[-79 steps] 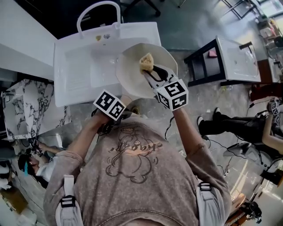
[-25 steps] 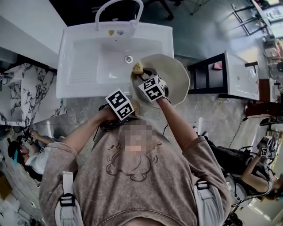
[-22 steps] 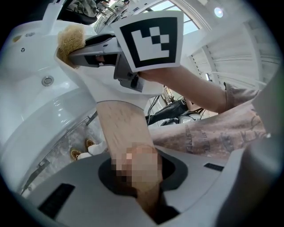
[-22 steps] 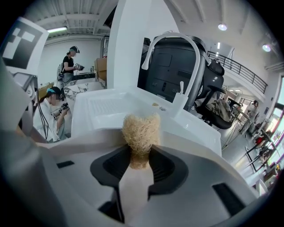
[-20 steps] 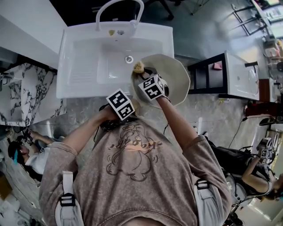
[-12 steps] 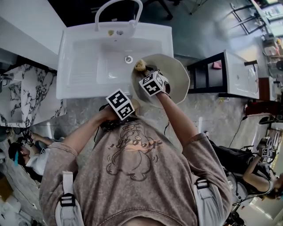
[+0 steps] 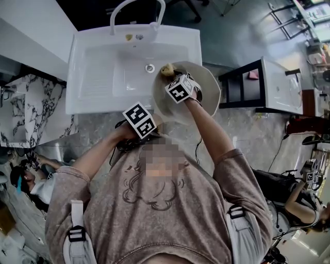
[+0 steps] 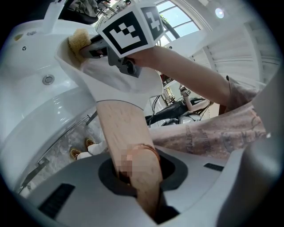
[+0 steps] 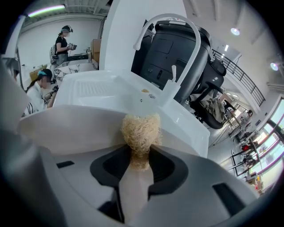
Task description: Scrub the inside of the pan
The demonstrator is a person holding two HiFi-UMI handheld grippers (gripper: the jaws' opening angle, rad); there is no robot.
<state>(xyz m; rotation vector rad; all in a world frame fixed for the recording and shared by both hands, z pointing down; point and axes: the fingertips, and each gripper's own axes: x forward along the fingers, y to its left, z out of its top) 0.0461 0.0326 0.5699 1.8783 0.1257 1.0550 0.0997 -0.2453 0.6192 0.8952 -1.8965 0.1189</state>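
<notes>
A cream pan (image 7: 203,85) is held tilted over the right side of the white sink (image 7: 98,77). My left gripper (image 7: 151,127) is shut on its wooden handle (image 8: 124,137), which runs from the jaws up to the pan (image 8: 115,80). My right gripper (image 7: 171,75) is shut on a straw-coloured scrubber (image 7: 166,69) and presses it against the pan's inside at the far left rim. In the right gripper view the scrubber (image 9: 141,133) sticks out of the gripper (image 9: 140,164) against the pan's wall (image 9: 66,122). The left gripper view shows the scrubber (image 8: 79,39) at the pan's top edge.
An arched white faucet (image 7: 135,10) stands at the sink's back, and the drain (image 7: 149,67) lies just left of the pan. A black stand with a white basin (image 7: 278,77) is to the right. A marble counter (image 7: 26,111) and another person (image 7: 31,180) are at the left.
Over the last second my right gripper has slid the scrubber up the pan toward its far rim. The left gripper and the handle have hardly moved.
</notes>
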